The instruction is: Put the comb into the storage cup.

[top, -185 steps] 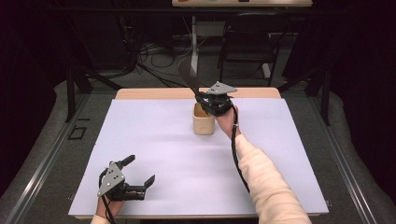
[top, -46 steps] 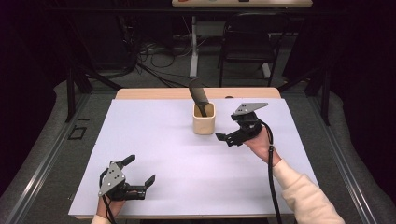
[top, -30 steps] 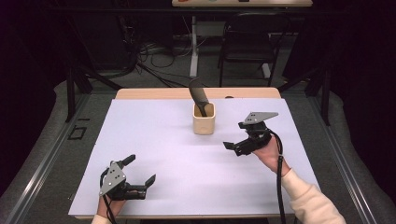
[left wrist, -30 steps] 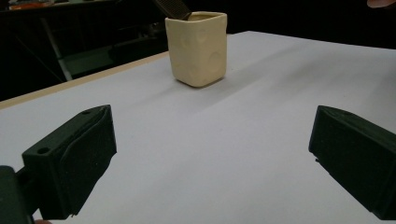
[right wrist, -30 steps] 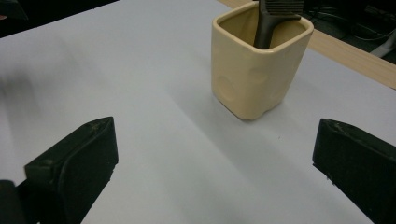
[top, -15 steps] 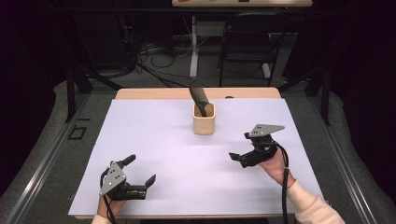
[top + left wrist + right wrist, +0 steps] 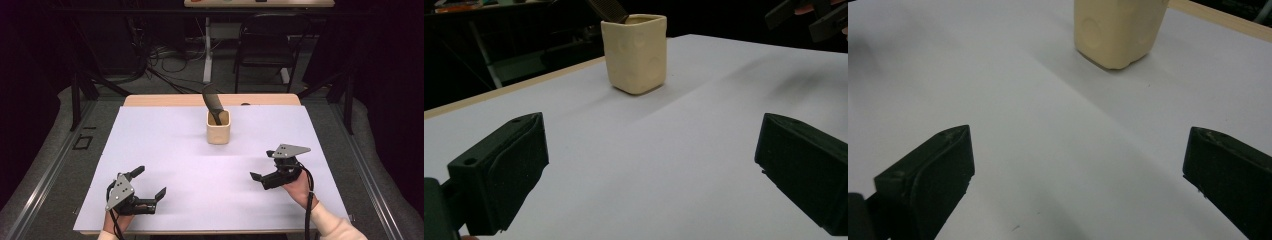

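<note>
A cream square cup point(image 7: 218, 127) stands at the far middle of the white table sheet point(image 7: 170, 145). A dark flat tool point(image 7: 212, 101) leans out of it to the far left. My left gripper point(image 7: 149, 182) rests open near the front left edge, with nothing between its jaws. My right gripper point(image 7: 263, 165) hovers open at the front right, well apart from the cup. The left gripper view has the cup point(image 7: 636, 52), the tool's end point(image 7: 606, 9) and the empty left gripper point(image 7: 649, 170). The right gripper view shows the cup point(image 7: 1118, 30) beyond the empty right gripper point(image 7: 1078, 175).
A strip of wooden tabletop point(image 7: 165, 100) runs along the sheet's far edge. Behind the table stand a black chair point(image 7: 265, 45) and cables on the floor. The other hand's gripper point(image 7: 809, 17) shows at the top right of the left gripper view.
My right gripper has left the cup and drawn back toward the front right, open and empty. The dark tool stays in the cup. The left gripper has not moved.
</note>
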Available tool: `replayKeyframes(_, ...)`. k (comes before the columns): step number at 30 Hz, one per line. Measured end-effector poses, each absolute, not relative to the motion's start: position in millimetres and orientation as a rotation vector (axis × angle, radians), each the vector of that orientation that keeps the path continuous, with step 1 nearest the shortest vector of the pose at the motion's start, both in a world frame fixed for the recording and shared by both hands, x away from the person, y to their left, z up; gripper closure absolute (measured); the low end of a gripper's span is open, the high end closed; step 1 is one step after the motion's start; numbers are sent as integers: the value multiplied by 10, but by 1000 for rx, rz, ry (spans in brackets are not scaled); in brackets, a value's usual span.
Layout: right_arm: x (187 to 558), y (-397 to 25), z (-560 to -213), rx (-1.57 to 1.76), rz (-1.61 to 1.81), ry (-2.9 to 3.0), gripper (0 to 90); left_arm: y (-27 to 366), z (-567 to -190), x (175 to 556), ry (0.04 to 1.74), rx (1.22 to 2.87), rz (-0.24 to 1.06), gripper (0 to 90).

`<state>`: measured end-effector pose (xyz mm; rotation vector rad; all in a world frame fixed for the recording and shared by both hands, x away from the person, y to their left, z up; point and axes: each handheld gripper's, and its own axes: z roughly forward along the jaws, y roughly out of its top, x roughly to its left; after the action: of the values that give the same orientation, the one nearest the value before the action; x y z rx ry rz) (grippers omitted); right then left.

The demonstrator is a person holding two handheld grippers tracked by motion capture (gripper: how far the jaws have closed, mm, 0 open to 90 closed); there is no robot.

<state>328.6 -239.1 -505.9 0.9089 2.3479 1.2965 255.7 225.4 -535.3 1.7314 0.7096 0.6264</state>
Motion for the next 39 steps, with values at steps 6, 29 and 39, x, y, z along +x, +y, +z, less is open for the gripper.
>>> replayKeyframes(6, 3183, -2438, -5139, 888, 1282, 2335, 0, 2248, -5353, 2557, 706, 1734, 626, 8)
replayKeyframes(29, 2805, -2523, -5250, 813, 1228, 2281, 0, 2249, -5356, 2553, 707, 1739, 628, 5)
replayKeyframes(39, 2688, -2552, -5262, 753, 1247, 2271, 0, 2245, -5360, 2553, 708, 1741, 626, 5)
